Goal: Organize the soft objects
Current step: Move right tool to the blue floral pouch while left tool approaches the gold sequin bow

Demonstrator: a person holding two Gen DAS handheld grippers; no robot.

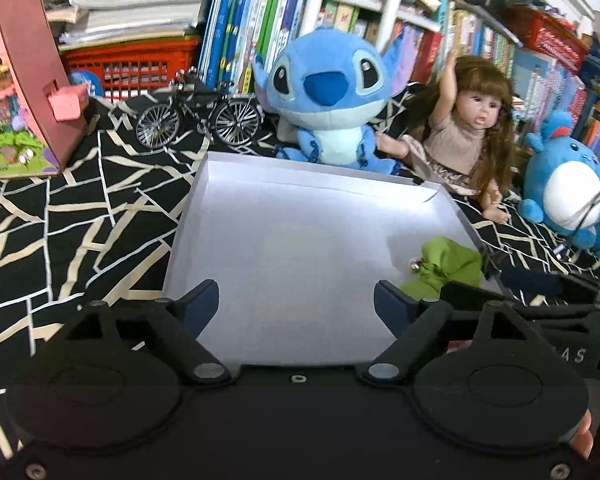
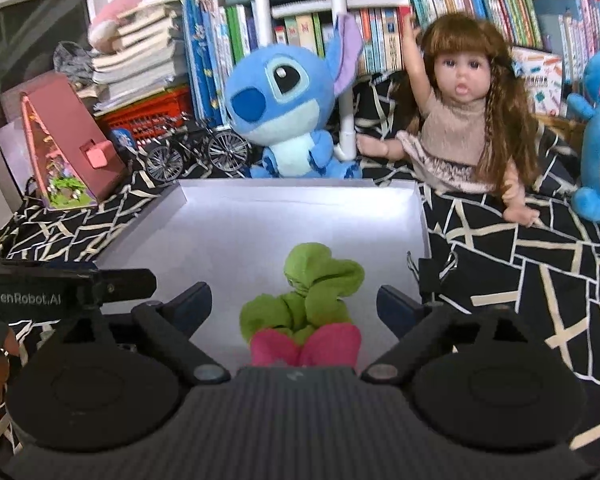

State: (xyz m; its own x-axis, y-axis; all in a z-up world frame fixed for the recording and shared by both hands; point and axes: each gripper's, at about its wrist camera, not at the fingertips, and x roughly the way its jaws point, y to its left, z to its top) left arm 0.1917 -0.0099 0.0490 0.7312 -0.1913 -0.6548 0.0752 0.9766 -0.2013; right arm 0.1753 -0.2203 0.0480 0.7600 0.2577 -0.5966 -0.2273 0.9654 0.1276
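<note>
White tray (image 2: 418, 216): shallow, open box on the patterned cloth; landmark for all positions below.
Green soft toy (image 2: 316, 300): lies inside the tray near its front-right corner, pink part (image 2: 306, 346) toward the camera.
Right claw (image 2: 294, 306): spread wide, holding nothing; the toy sits between its fingers but apart from both.
Left claw (image 1: 296, 302): equally wide and empty, over the tray's front-left part.
Stitch plush (image 1: 328, 96): behind the tray's far wall.
Doll (image 1: 466, 128): behind the far-right corner.
Round blue plush (image 1: 564, 192): right of the tray.
Risk: probably snagging limp fabric when lifting, dragging the toy out; a low pass may tip the light tray.
</note>
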